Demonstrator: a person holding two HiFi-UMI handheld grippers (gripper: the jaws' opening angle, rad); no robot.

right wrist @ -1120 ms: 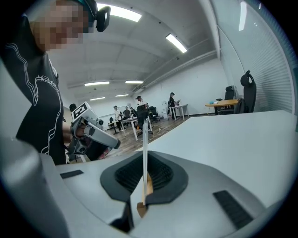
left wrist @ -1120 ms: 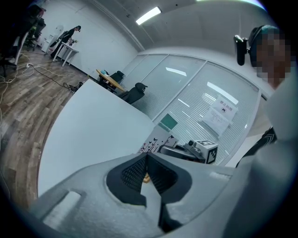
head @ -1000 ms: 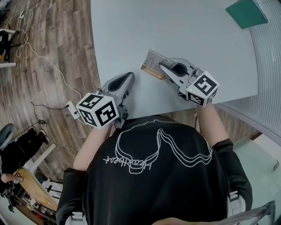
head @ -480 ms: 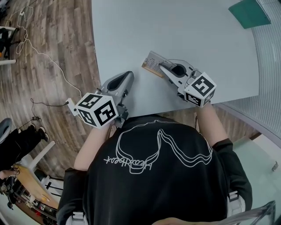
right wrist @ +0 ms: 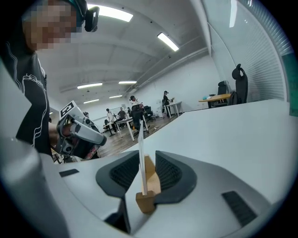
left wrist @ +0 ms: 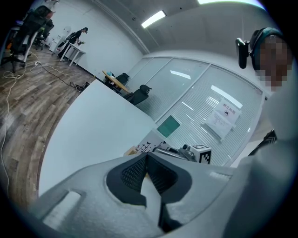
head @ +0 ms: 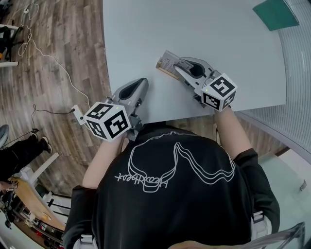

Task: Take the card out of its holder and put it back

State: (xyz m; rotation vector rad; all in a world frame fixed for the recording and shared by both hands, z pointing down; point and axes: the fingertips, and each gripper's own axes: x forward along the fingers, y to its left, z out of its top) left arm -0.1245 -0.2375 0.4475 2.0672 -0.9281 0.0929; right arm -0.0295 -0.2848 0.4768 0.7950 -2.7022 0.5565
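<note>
A white printed card (head: 166, 62) stands upright in the slot of a small wooden holder (head: 169, 74) on the pale table (head: 194, 29). My right gripper (head: 178, 67) reaches over it from the near side. In the right gripper view the card (right wrist: 140, 153) and holder (right wrist: 148, 199) sit between the jaws of the right gripper (right wrist: 142, 173), which are opening, with a gap on each side of the card. My left gripper (head: 141, 83) rests at the table's near edge, shut and empty. From the left gripper (left wrist: 145, 160) the card (left wrist: 148, 147) shows further along the table.
A green sheet (head: 274, 13) lies at the table's far right corner. The table's near edge runs just under both grippers, with wooden floor and cables (head: 48, 63) to the left. A slatted glass wall (head: 296, 63) borders the right side.
The right gripper has shifted slightly up and left over the holder. Its jaws, closed around the card before, now stand apart from it. The left gripper has stayed put.
</note>
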